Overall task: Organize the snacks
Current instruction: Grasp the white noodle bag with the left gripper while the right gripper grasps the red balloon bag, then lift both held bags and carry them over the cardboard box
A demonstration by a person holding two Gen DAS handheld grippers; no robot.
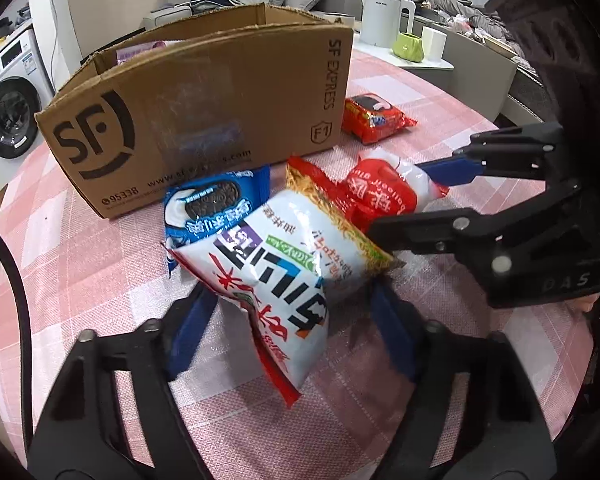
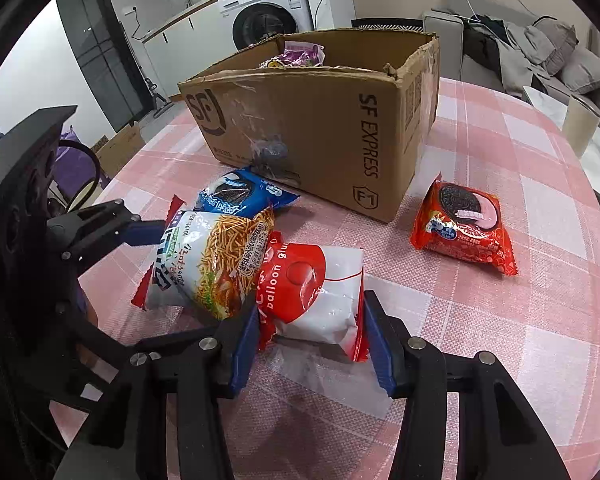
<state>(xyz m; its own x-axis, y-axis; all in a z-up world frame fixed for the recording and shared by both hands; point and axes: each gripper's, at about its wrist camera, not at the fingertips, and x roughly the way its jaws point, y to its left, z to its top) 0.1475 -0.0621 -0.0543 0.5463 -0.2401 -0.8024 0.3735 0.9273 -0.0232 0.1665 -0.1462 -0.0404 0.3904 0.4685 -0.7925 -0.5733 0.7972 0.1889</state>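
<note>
While spread, fingers (image 2: 374, 340) astride balloon-glue pack (image 2: 324, 300).

In front of the cardboard box (image 2: 308, 136) on the table (image 2: 500, 340) lie three overlapping snack packets (image 2: 235, 264), another packet (image 2: 464, 228) lies off its right corner, and more packets (image 2: 300, 54) sit inside it.

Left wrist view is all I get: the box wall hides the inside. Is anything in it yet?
Observer: Yes, the right wrist view shows purple packets inside the cardboard box.
Operator: What is on the red pack by the box?
Observer: The red pack pictures a dark sandwich cookie with pink cream.
Operator: Does the right gripper hold anything?
Observer: The right gripper straddles the red-and-white bag; I cannot tell whether it is clamped.
</note>
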